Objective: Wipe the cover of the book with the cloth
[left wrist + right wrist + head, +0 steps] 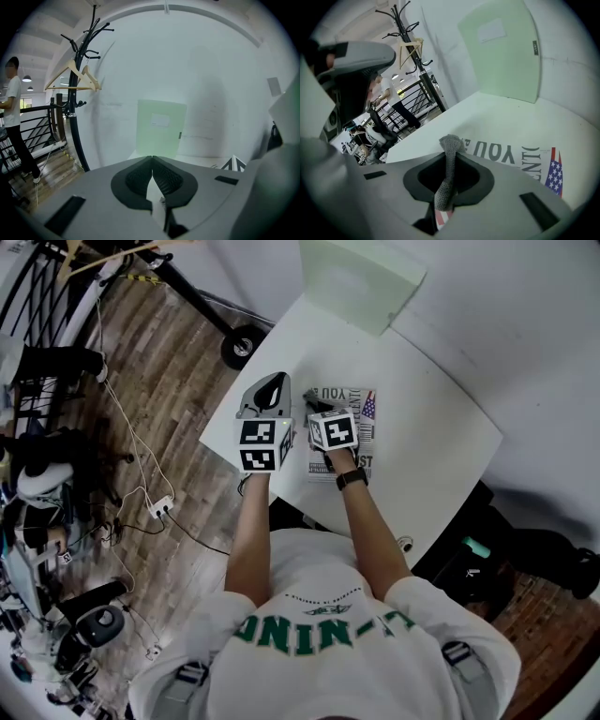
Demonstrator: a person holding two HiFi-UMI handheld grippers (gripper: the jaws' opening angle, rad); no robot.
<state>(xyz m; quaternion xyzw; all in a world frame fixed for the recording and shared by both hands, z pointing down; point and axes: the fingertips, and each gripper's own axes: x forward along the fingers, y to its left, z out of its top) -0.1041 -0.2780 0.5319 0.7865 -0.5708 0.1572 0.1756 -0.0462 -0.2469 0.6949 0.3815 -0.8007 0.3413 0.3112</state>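
The book [361,418] lies flat on the white table [427,442]; its cover shows large letters and a flag [555,173]. My right gripper [317,401] hovers over the book's left part, shut on a grey knitted cloth [449,164]. The cloth stands up as a narrow strip between the jaws, and its top end pokes past the tips [451,142]. My left gripper [275,382] is just left of the book above bare table. In the left gripper view its jaws meet at the tip [152,160] with nothing held.
A pale green board [361,277] leans against the wall at the table's far end. A black coat stand [77,93] with wooden hangers rises left of the table, its wheeled base [242,345] near the table corner. Cables [141,474] lie on the wooden floor. A person [14,117] stands far left.
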